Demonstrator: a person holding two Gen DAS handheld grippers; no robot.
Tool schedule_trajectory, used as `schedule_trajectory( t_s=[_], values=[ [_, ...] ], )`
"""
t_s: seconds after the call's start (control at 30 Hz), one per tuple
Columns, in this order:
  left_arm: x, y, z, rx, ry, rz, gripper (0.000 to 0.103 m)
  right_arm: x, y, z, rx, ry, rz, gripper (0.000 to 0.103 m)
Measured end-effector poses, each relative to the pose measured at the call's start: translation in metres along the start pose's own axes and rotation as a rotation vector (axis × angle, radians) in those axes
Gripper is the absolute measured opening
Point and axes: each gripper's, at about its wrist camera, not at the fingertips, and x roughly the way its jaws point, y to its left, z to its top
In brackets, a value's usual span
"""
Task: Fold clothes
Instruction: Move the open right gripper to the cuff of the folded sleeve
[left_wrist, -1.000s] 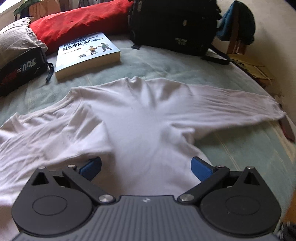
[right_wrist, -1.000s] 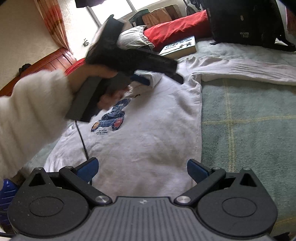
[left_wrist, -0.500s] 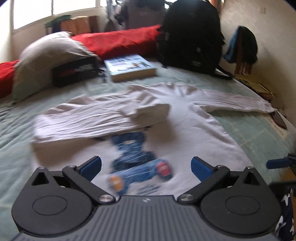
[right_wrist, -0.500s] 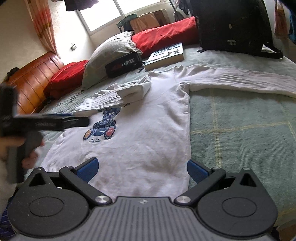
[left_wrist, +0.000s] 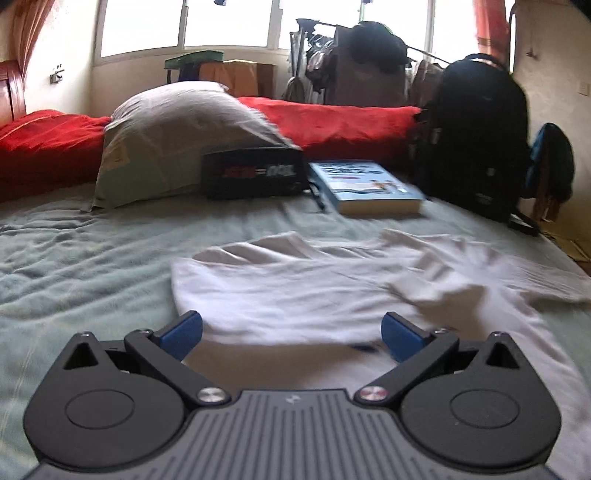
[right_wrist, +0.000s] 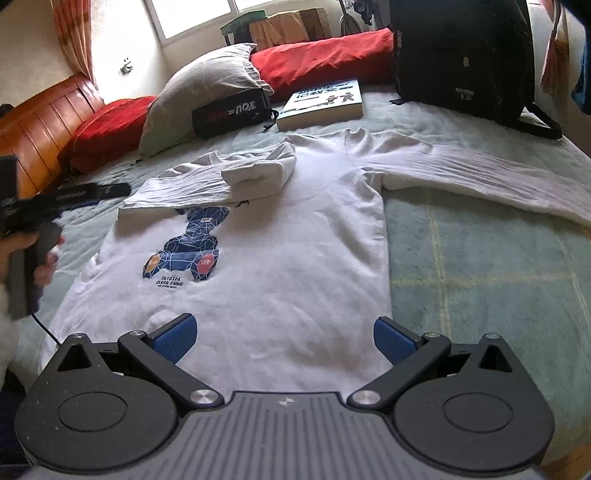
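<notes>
Left wrist view: the left claw (left_wrist: 291, 330) hangs low over the near edge of the one white shirt (left_wrist: 332, 295), its blue pads spread wide and nothing between them. The shirt lies flat on the bed (left_wrist: 74, 258). Beyond it sit one pillow (left_wrist: 177, 136), one black pouch (left_wrist: 255, 171), one book (left_wrist: 365, 186) and one backpack (left_wrist: 476, 140).

Right wrist view: the right claw (right_wrist: 284, 338) hovers over the shirt's hem, also wide apart and empty. One sleeve (right_wrist: 207, 184) is folded across the chest above the printed bear (right_wrist: 188, 247); the other sleeve (right_wrist: 480, 173) lies stretched out on the bed. The left claw shows at the frame's left edge, clear of the cloth, held by a hand (right_wrist: 33, 254).

The first sleeve fold looks finished. The next move likely calls for the right claw to reach the outstretched sleeve, pinch near its cuff and carry it across the chest.
</notes>
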Motion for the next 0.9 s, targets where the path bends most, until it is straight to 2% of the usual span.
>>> schedule_trajectory(
  t_s=[0.1,0.2,0.27,0.37,0.43,0.53,0.63,0.67,0.77,0.83,0.9],
  values=[
    [0.032,0.017,0.0,-0.028,0.027,-0.003,0.102,0.013,0.004,0.004,-0.007,0.024,-0.022,0.103],
    [0.051,0.03,-0.015,-0.088,0.11,-0.035,0.102,0.026,0.007,0.008,-0.008,0.047,-0.039,0.103],
    [0.049,0.032,-0.027,-0.066,0.121,-0.047,0.102,0.033,0.007,0.008,-0.009,0.059,-0.041,0.103],
    [0.035,0.026,-0.029,-0.019,0.143,-0.022,0.102,0.04,0.007,0.009,-0.012,0.069,-0.048,0.103],
    [0.024,0.024,-0.022,-0.003,0.113,-0.02,0.102,0.042,0.005,0.01,-0.002,0.068,-0.05,0.103],
    [0.013,0.016,-0.005,0.042,0.036,-0.055,0.102,0.044,0.006,0.01,0.009,0.064,-0.048,0.103],
    [0.033,0.007,0.004,0.059,0.058,-0.078,0.102,0.043,0.009,0.009,0.0,0.069,-0.05,0.103],
    [0.042,0.006,0.003,0.06,0.084,-0.076,0.102,0.042,0.009,0.008,-0.001,0.068,-0.051,0.103],
    [0.071,0.01,-0.009,0.061,0.171,0.0,0.102,0.037,0.006,0.007,0.01,0.061,-0.05,0.103],
    [0.07,0.018,-0.011,0.03,0.154,-0.013,0.102,0.033,0.001,0.007,0.018,0.057,-0.054,0.103],
    [0.06,0.019,-0.003,-0.001,0.165,0.011,0.102,0.03,-0.004,0.005,0.032,0.053,-0.058,0.103]
  ],
)
